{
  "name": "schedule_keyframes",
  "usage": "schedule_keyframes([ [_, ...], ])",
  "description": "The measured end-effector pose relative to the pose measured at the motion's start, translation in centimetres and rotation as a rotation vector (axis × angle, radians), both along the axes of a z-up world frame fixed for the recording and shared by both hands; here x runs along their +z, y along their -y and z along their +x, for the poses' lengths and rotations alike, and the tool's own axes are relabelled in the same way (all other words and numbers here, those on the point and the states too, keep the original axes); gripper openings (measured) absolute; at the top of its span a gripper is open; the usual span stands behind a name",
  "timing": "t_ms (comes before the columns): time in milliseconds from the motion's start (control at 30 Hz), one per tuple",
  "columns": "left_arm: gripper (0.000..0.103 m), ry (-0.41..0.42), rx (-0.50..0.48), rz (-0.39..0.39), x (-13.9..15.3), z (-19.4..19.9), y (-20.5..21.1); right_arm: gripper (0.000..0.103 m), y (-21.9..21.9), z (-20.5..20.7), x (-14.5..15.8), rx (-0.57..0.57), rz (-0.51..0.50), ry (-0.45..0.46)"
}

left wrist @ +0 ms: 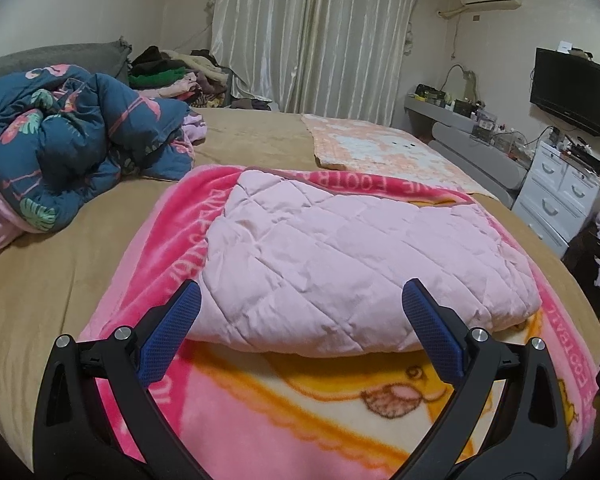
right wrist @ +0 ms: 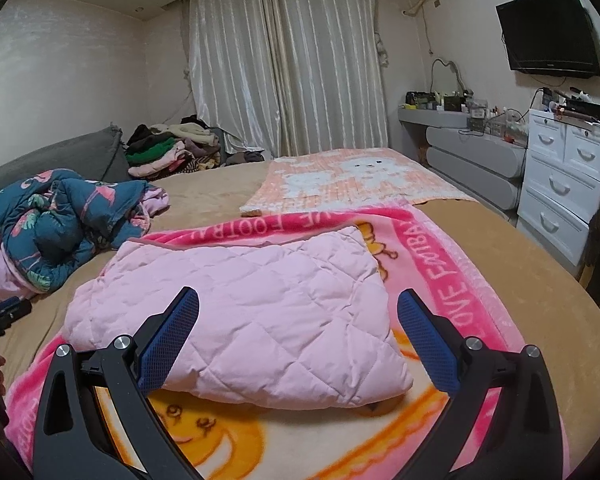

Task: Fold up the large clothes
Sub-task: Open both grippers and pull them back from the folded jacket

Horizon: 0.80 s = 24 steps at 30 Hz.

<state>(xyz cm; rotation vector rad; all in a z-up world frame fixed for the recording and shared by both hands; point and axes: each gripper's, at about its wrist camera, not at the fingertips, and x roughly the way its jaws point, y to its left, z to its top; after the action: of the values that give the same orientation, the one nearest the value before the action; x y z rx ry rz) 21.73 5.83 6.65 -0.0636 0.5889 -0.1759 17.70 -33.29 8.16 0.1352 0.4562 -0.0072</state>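
Quilt [left wrist: 340, 256] — folded, ahead of tongs [left wrist: 300, 312].

Pretty soft, warm indoor light in both views, coming from above; small ceiling spots [right wrist: 137, 9] show in the right wrist view. Shadows are faint, no harsh glare. The drawn curtain [left wrist: 316, 36] has a mild sheen. Heavy fisheye bending, with black corners all round. The near blanket print [left wrist: 300, 412] looks smeary and out of focus.
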Motion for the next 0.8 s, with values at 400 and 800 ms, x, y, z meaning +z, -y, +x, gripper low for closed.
schedule_keyframes([
  [400,0.094,0.021,-0.033,0.012,0.2,-2.7,1.1,0.099,-1.7,-2.5,1.5,0.024,-0.009,0.041],
  [800,0.094,0.023,-0.039,0.039,-0.5,-4.9,1.7,0.099,-2.8,-4.4,1.0,0.05,-0.005,0.029],
])
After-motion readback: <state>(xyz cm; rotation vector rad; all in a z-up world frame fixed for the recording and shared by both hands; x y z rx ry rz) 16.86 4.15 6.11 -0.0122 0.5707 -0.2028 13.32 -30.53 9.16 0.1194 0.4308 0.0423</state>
